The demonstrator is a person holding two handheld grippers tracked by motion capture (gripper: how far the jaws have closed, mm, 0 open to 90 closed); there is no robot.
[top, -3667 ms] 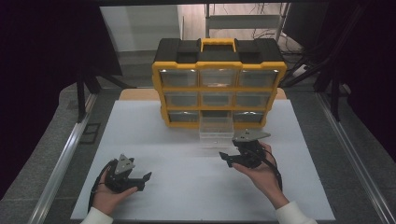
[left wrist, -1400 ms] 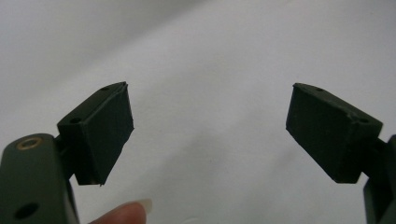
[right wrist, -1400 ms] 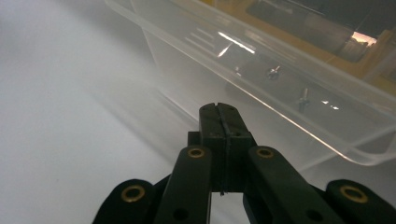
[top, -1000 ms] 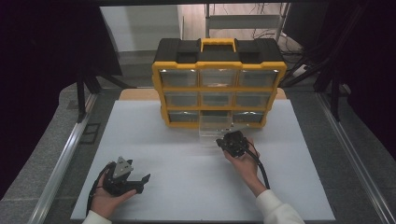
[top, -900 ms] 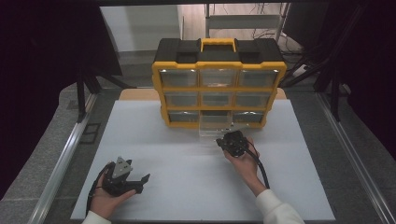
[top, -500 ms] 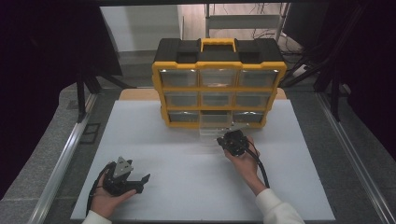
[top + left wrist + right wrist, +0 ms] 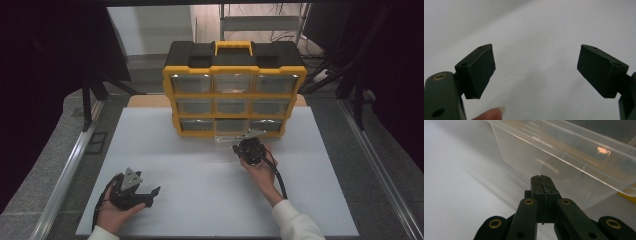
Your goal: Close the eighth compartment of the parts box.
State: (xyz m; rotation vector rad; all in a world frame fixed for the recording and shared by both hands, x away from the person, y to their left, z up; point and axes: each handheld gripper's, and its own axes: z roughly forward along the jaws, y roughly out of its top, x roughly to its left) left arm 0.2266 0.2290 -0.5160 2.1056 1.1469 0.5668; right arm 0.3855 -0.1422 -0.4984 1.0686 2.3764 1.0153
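Right gripper (image 7: 541,178), jaws pressed together, meets the clear plastic drawer's (image 7: 564,157) front wall; bare white tabletop (image 7: 454,182) lies leftward. Left gripper (image 7: 535,72) gapes wide.

The drawer (image 7: 564,157) lies just ahead of the right gripper's (image 7: 248,148) fingers (image 7: 541,195) — pulled out from the cabinet (image 7: 234,90) behind it. The left gripper's (image 7: 150,192) fingers (image 7: 477,71) sit over bare counter (image 7: 200,170), well apart from both.

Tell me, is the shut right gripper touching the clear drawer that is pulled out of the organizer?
Cannot tell. In the right gripper view the right gripper is shut with its tips overlapping the clear drawer, but no contact or gap shows plainly.
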